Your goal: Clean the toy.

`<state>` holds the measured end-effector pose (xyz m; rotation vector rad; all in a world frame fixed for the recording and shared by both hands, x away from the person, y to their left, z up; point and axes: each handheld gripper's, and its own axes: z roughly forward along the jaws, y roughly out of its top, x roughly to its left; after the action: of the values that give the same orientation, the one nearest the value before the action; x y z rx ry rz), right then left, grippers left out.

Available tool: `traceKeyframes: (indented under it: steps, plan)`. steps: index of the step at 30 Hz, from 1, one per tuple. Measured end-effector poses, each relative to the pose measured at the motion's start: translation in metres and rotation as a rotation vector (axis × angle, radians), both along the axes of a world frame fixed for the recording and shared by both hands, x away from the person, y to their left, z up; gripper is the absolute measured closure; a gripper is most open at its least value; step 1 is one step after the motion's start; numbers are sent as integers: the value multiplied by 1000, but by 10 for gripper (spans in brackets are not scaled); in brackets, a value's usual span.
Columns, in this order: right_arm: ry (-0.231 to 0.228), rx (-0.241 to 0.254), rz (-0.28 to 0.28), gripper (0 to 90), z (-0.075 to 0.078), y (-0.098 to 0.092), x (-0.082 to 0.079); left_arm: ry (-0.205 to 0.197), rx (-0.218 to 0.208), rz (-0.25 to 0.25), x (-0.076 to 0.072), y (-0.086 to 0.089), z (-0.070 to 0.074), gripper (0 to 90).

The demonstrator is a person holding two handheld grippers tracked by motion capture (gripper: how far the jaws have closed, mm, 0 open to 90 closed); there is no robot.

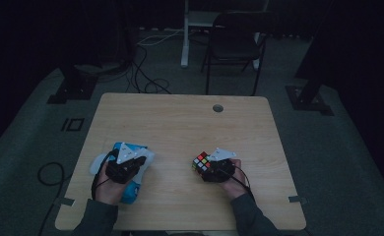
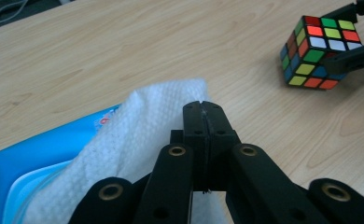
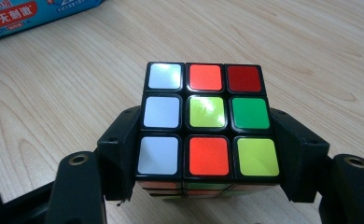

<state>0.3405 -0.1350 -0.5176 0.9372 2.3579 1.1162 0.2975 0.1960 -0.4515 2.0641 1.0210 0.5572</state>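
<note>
Left gripper [image 2: 203,109], jaws pressed together on a white wipe [image 2: 138,135] drawn partly out of the blue pack [image 2: 35,149] at the table's [image 1: 180,128] near left; right gripper [image 3: 203,154] clamps the puzzle cube [image 3: 203,121], apparently awaiting wiping, not yet begun.

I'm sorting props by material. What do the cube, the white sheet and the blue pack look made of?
The cube looks like hard black plastic with glossy coloured stickers that catch the light. The white sheet looks like soft nonwoven tissue, matte with a dimpled texture, probably a wipe. The blue pack seems a smooth printed plastic film with a slight sheen, though that is less certain.
</note>
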Motion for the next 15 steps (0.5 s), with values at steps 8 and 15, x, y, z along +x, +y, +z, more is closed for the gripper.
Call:
traceKeyframes:
  steps: [8, 15]
  plan:
    - [-3, 5, -9, 338, 1, -3, 0, -34, 40, 92, -10, 24, -7, 550]
    - [-6, 1, -2, 338, 1, -1, -1, 4, 101, 143, -3, 34, -21, 481]
